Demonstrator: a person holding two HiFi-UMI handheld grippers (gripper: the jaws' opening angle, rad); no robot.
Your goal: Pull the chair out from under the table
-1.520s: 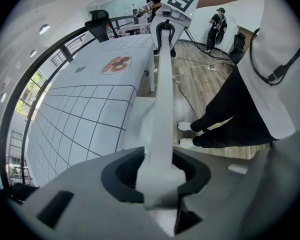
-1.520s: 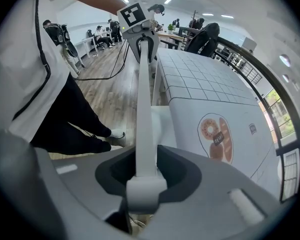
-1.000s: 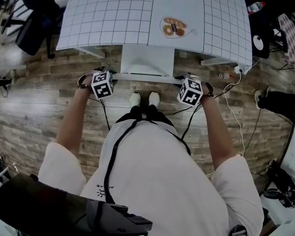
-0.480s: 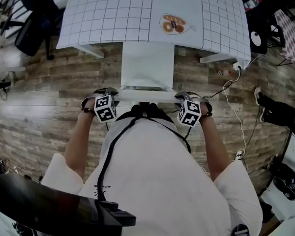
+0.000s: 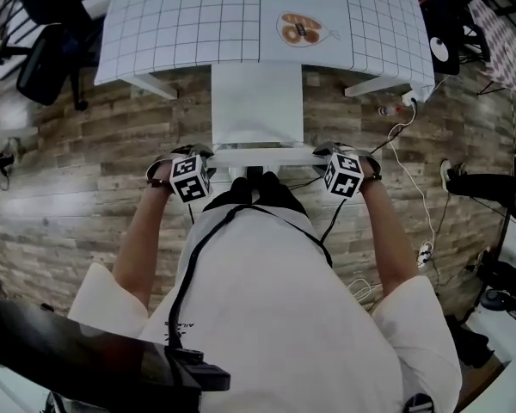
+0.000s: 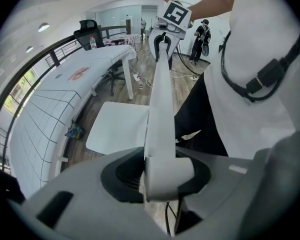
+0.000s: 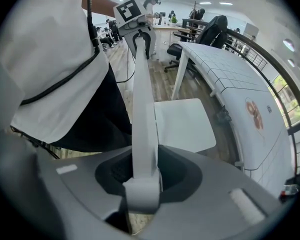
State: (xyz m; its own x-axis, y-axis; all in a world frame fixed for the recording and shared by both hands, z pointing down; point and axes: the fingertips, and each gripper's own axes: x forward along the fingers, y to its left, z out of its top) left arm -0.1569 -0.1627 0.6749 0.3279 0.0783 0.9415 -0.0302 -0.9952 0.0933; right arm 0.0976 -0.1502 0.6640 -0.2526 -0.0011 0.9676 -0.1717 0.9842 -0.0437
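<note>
A white chair stands in front of the table (image 5: 181, 24) with the grid cloth, and its seat (image 5: 256, 101) is mostly out from under the table edge. My left gripper (image 5: 198, 157) is shut on the left end of the chair's top back rail (image 5: 262, 155). My right gripper (image 5: 327, 155) is shut on the rail's right end. In the left gripper view the rail (image 6: 160, 94) runs from between the jaws of my left gripper (image 6: 162, 171) to the right gripper (image 6: 165, 34). In the right gripper view the rail (image 7: 142, 109) sits between the jaws of my right gripper (image 7: 142, 184).
The person's body and legs stand right behind the chair back. Dark office chairs (image 5: 47, 58) stand at the far left. Cables (image 5: 404, 144) and a small bottle (image 5: 387, 110) lie on the wooden floor to the right, by the table leg. A printed picture (image 5: 299, 29) lies on the table.
The chair has slid out from under the table toward the person, so more of its seat shows. Both grippers came back with the rail, staying shut on it.
</note>
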